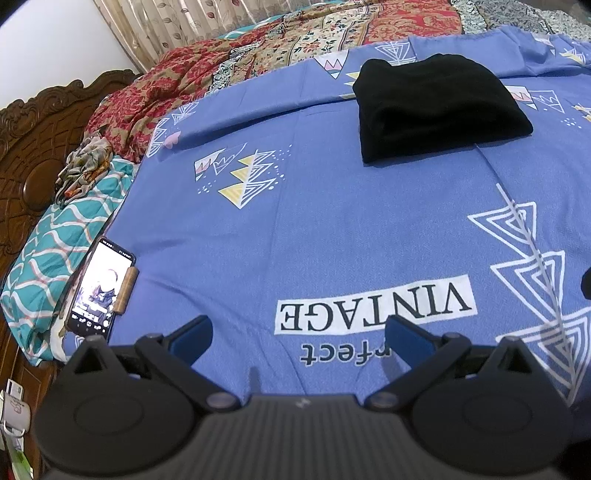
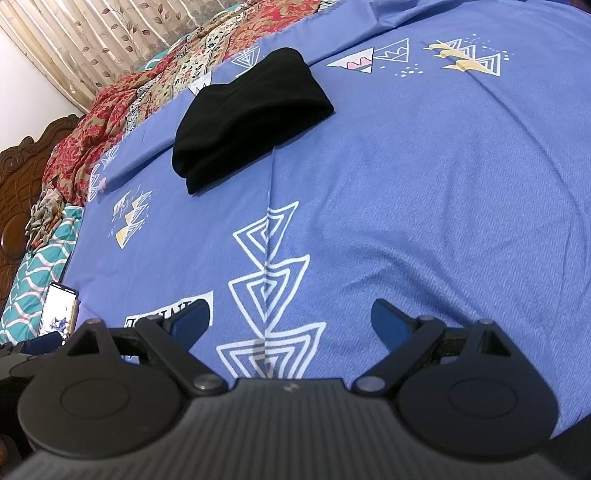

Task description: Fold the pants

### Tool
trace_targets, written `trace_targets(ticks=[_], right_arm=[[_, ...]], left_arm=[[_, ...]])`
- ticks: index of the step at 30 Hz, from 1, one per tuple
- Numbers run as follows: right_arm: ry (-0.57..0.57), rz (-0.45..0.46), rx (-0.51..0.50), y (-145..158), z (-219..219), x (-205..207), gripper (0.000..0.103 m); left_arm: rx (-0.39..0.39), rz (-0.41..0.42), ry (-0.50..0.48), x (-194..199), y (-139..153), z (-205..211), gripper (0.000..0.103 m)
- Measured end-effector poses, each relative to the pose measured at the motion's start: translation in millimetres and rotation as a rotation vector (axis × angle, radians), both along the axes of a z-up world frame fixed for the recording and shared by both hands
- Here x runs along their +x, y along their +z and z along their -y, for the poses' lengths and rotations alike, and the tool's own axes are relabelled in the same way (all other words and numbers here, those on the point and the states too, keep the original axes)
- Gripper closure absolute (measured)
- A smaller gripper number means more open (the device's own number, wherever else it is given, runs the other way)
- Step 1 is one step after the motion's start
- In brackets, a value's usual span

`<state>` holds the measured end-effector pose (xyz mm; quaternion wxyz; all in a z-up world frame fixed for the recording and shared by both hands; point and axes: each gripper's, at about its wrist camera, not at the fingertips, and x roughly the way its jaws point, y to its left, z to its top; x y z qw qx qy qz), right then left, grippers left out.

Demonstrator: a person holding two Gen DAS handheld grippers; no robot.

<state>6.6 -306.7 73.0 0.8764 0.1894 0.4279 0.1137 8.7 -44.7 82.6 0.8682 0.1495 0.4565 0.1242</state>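
Fingers spread wide on both tools: your left hand-held gripper hangs empty over the "VINTAGE" print on the blue bedsheet, and your right hand-held gripper hangs just as empty, jaws apart, above the white nested-triangle print. Neither touches the cloth. To your left, a phone with its screen lit lies at the sheet's edge, leaning on the teal wavy-patterned pillow. Farther out, well apart from both grippers, the black pants rest on the bedsheet as a compact folded bundle, layered edges facing you. Beyond them a red and cream floral quilt runs along the far side of the bed, with the carved wooden headboard at left and leaf-patterned curtains behind.
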Motion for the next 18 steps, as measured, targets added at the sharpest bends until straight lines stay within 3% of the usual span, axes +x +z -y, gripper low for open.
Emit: trace_targets(ticks=[12, 18], right_arm=[[0.002, 0.0, 0.0, 0.0, 1.2, 0.8, 0.007], [0.002, 0.007, -0.005, 1.7, 2.7, 1.5, 0.007]], left_arm=[[-0.006, -0.006, -0.002, 1.6, 0.0, -1.2, 0.0], [-0.049, 0.004, -0.035, -1.1, 4.0, 0.2, 0.0]])
